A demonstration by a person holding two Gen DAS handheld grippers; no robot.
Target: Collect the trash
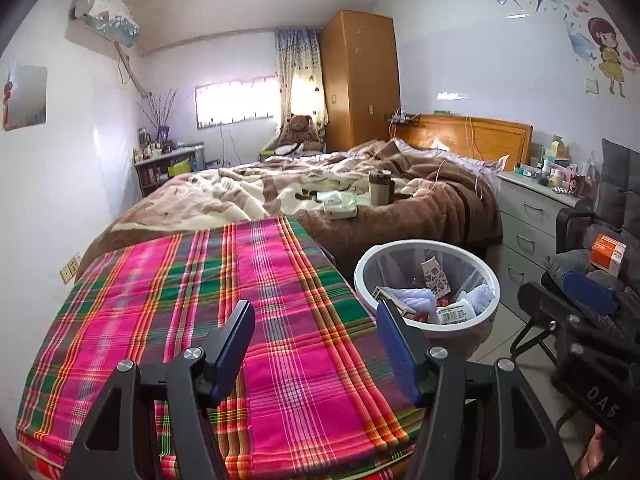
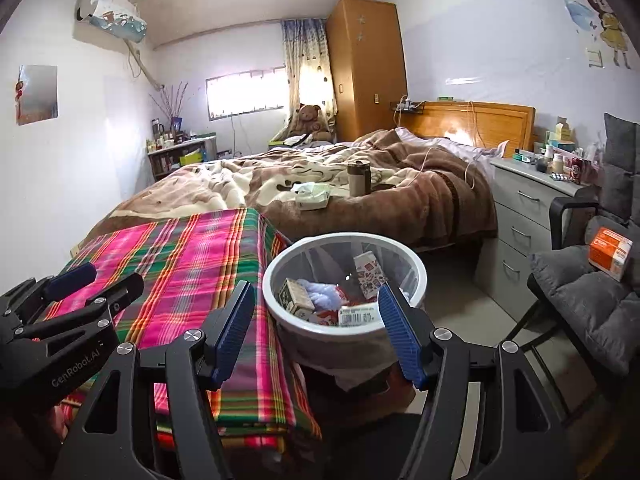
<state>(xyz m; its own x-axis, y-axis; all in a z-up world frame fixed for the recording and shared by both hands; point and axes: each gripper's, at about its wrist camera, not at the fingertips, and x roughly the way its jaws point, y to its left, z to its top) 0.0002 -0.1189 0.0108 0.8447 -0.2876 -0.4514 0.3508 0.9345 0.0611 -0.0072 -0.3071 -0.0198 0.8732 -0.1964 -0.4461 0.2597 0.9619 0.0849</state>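
White mesh wastebasket [image 2: 344, 280] stands on the floor off the plaid surface's [image 2: 180, 280] right edge; your right gripper [image 2: 316, 332] (jaws apart, empty) is nearer than the left gripper [image 1: 316, 344], equally parted.

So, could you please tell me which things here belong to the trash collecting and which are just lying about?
Job:
- waste bin
- trash in it
- tissue pack on the bed, possibly

Lying about:
- thermos
- plaid cloth
- teddy bear
- orange box
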